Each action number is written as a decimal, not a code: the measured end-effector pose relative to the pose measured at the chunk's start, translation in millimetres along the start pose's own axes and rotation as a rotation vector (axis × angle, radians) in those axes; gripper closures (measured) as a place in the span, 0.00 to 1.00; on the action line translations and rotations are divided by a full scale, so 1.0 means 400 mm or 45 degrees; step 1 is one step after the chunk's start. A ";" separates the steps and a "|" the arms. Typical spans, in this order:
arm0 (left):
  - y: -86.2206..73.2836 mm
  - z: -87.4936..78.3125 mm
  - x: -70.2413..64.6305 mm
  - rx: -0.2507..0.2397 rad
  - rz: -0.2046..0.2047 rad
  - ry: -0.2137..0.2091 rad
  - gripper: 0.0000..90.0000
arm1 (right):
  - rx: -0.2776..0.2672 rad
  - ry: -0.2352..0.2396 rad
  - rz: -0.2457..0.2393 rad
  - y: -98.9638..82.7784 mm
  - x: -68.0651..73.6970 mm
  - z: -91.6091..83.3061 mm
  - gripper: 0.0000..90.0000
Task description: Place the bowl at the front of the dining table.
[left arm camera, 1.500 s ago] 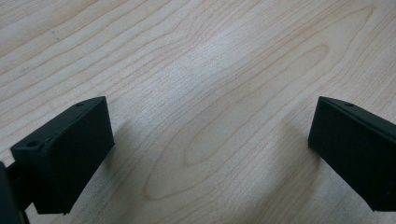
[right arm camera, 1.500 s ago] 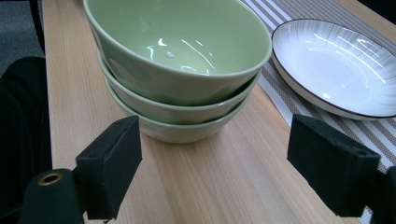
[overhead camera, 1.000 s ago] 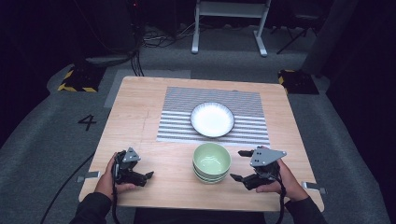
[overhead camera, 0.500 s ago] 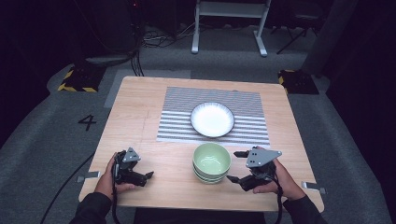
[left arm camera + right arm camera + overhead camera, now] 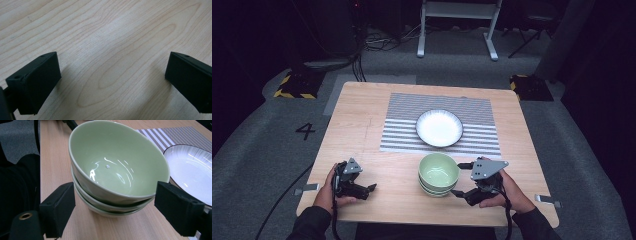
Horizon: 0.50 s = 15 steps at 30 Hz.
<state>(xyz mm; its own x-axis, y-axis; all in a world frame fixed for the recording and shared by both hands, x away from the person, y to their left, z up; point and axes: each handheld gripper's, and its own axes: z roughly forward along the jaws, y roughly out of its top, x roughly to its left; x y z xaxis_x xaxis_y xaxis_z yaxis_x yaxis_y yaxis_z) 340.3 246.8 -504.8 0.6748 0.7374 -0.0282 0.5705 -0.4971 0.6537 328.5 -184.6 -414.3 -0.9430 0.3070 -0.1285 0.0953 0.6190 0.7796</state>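
While the left claw (image 5: 371,188) rests open on the worktop (image 5: 362,125), the open right claw (image 5: 456,179) flanks the bowls (image 5: 439,174), just left of it.

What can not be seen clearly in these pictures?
- Stack of green bowls: the lower bowls' insides are hidden by the top bowl in the right gripper view and the high view.
- White plate: cut off by the right edge in the right gripper view.
- Left gripper: both jaws are cut off by the frame edges.
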 end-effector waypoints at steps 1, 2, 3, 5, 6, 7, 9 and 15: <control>0.000 0.000 0.000 0.000 0.000 0.000 0.00 | -0.001 0.000 0.000 0.001 0.000 -0.001 0.20; 0.000 0.000 0.000 0.000 0.001 0.000 0.00 | 0.000 0.000 -0.001 0.002 0.001 -0.001 0.20; 0.000 0.000 0.000 0.000 0.001 0.000 0.00 | -0.002 0.000 -0.005 0.003 0.002 -0.001 0.19; 0.000 0.000 0.000 0.000 0.000 0.000 0.00 | -0.002 -0.001 -0.008 0.006 0.004 -0.002 0.19; 0.000 0.000 0.000 0.000 0.001 0.001 0.00 | -0.002 -0.001 -0.008 0.006 0.004 -0.002 0.19; 0.000 0.000 0.000 0.000 0.001 0.001 0.00 | -0.007 -0.001 -0.013 0.009 0.005 -0.003 0.19; 0.000 0.000 0.000 0.000 0.000 0.000 0.00 | -0.011 -0.002 -0.016 0.013 0.007 -0.003 0.19; 0.000 0.000 0.000 0.000 0.000 0.001 0.00 | -0.014 0.008 -0.032 0.024 0.013 0.000 0.20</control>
<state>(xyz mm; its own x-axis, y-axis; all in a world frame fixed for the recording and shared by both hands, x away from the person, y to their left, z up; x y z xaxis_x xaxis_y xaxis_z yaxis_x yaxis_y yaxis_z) 340.3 246.8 -504.7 0.6747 0.7376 -0.0276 0.5705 -0.4974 0.6536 324.7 -177.1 -407.4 -0.9470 0.2868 -0.1447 0.0677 0.6186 0.7828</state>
